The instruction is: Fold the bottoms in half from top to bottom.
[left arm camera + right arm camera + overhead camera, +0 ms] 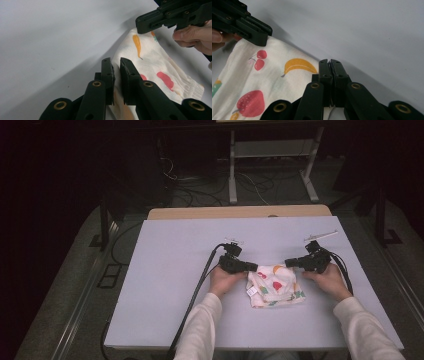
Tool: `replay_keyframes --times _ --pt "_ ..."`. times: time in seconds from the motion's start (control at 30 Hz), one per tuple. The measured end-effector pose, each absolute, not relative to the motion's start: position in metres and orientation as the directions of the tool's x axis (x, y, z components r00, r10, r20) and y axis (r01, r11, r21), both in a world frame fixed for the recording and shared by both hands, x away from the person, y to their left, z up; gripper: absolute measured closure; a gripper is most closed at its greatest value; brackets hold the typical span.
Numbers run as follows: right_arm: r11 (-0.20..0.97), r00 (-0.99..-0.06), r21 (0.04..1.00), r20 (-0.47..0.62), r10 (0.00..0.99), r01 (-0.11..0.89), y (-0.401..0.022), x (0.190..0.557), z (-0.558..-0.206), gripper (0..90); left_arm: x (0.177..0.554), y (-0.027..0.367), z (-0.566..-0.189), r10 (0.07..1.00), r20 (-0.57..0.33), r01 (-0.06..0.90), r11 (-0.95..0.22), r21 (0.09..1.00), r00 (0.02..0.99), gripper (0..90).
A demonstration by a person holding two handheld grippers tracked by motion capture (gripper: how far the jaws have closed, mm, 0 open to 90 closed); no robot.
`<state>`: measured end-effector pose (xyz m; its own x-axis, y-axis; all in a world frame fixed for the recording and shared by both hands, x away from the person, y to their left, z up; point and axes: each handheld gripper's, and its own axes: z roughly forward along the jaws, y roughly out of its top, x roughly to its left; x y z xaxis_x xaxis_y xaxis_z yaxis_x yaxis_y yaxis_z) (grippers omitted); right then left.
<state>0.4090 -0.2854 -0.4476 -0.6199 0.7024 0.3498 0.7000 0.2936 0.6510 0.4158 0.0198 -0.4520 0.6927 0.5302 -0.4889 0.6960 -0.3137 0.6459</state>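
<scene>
A small white cloth (274, 287) printed with fruit lies crumpled on the pale table (170, 270) between a person's two hands. My left gripper (254, 268) grips its far left corner; in the left gripper view the jaws (116, 63) stand nearly together with the cloth (150, 60) pinched between the pads. My right gripper (288, 263) holds the far right corner; in the right gripper view its jaws (329, 62) are pressed tight with a sliver of cloth (274, 82) caught low between them. Each gripper view also shows the other gripper at the opposite corner.
A black cable (197, 290) trails from the left gripper down the table toward the front edge. A thin pale object (320, 235) lies at the far right of the table. Beyond the table stand a white metal frame (232, 175) and floor cables.
</scene>
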Motion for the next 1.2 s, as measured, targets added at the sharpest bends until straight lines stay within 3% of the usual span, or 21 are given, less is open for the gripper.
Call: replay_keyframes --times 0.7,1.2 --pt "0.274 -0.615 0.661 0.359 0.702 0.698 -0.269 0.409 -0.44 86.6 0.411 0.038 -0.433 0.551 -0.435 0.674 -0.361 0.645 0.712 81.5" --pt "0.31 -0.654 0.663 0.361 0.665 0.681 -0.231 0.415 -0.435 86.5 0.41 0.08 -0.431 0.6 -0.427 0.694 -0.325 0.642 0.676 81.5"
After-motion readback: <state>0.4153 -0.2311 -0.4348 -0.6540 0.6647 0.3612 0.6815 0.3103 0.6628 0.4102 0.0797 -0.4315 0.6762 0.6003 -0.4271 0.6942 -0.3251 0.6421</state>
